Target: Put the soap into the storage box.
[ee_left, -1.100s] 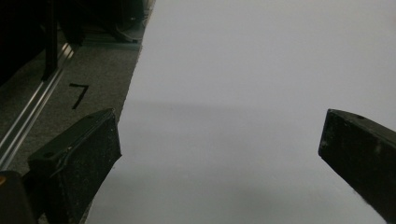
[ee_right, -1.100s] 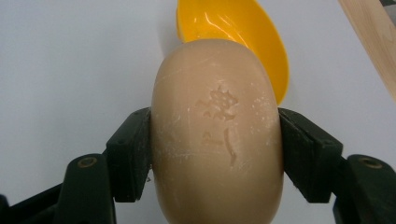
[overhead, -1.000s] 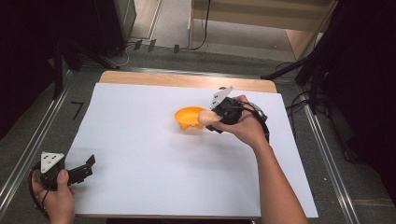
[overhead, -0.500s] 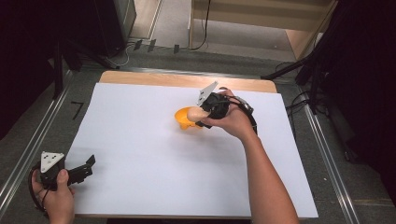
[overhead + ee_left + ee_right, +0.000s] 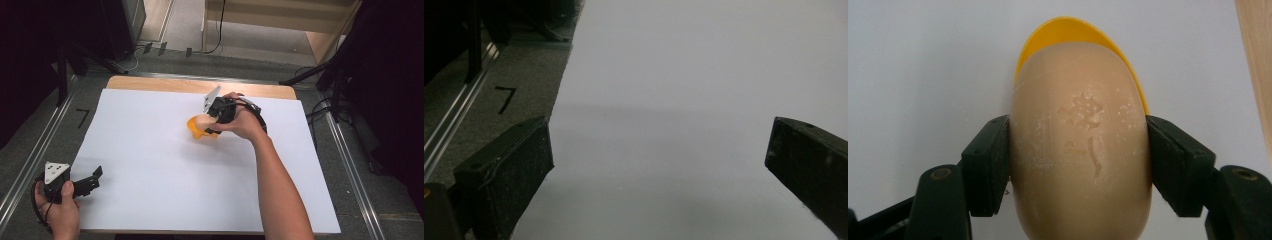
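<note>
The soap bar, beige with a stamped mark, is sitting clamped between your right gripper's jaws, just over the yellow dish toward the far side of the white sheet. Your left gripper is resting at the sheet's near left edge, its jaws spread wide and grasping nothing.

A white sheet covers the wooden table. Toward its far middle the right gripper, held in a hand, clamps a beige oval bar directly over a small orange dish that sits on the sheet. The left gripper rests at the sheet's near left corner, jaws apart, a grey 3-cornered plate on top. The 2 grippers are well apart.
</note>
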The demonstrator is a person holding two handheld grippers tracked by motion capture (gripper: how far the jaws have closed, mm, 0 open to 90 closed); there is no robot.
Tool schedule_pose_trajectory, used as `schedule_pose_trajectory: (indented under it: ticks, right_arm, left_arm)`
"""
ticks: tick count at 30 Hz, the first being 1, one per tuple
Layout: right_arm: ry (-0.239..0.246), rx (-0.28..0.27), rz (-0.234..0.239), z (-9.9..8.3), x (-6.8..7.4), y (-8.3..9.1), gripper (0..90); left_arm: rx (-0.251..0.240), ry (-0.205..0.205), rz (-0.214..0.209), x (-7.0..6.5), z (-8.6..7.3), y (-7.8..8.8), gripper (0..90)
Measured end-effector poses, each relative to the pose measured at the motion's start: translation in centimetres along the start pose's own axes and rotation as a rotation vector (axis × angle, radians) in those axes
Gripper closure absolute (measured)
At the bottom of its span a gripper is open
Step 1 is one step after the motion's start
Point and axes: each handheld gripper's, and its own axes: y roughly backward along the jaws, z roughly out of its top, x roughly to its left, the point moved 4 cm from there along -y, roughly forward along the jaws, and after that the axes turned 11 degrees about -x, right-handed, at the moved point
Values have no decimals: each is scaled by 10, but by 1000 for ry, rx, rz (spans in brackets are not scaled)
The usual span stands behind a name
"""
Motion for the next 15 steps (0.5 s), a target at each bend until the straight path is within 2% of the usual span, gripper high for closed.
schedule_pose_trajectory:
  ticks: [11, 13, 15]
  right_arm:
    - [-41, 8, 44, -4, -4, -11, 321]
    - [-56, -7, 57, -4, -3, -11, 299]
    - [-66, -37, 41, -3, -4, -9, 298]
  left_arm:
    - [2, 8, -3, 1, 0, 0, 0]
    - [4, 12, -2, 1, 0, 0, 0]
    - [4, 12, -1, 1, 0, 0, 0]
